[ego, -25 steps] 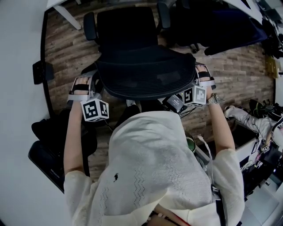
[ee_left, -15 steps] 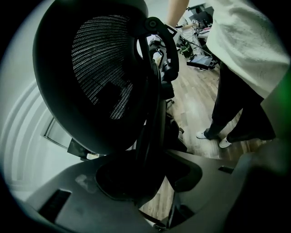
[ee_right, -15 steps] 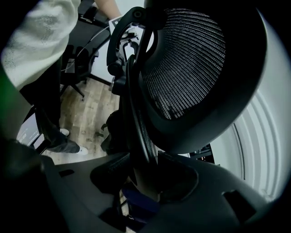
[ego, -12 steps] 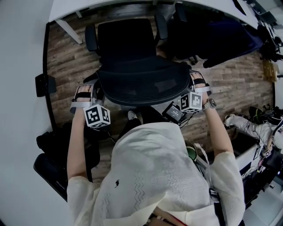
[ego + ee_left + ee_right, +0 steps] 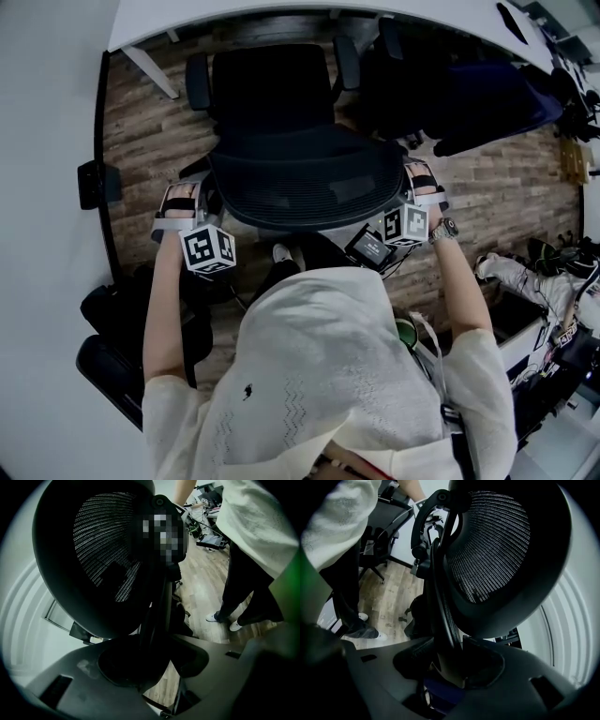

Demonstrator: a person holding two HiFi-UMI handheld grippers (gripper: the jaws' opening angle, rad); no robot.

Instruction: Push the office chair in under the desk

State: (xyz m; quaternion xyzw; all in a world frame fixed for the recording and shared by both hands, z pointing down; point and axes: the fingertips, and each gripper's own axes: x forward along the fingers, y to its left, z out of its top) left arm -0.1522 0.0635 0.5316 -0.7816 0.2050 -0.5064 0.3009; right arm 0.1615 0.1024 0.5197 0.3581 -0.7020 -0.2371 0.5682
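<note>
The black office chair's mesh backrest (image 5: 300,178) fills the middle of the head view, with its seat (image 5: 272,89) pointing at the white desk (image 5: 281,9) along the top. The seat's front lies close to the desk edge. My left gripper (image 5: 190,192) is shut on the backrest's left rim, and my right gripper (image 5: 420,183) is shut on its right rim. In the left gripper view the dark rim (image 5: 157,620) runs down between the jaws of that gripper (image 5: 150,660). The right gripper view shows the rim (image 5: 440,620) pinched the same way by the right gripper (image 5: 450,665).
A second dark chair (image 5: 469,84) stands at the upper right, half under the desk. A white partition (image 5: 47,234) with a black box (image 5: 92,183) bounds the left. A black bag (image 5: 122,319) lies on the wooden floor at my left. Cables and gear (image 5: 553,272) crowd the right.
The chair has rolled a little toward the desk with both grippers still shut on its backrest. I have stepped forward, so more of the desk shows at the top.
</note>
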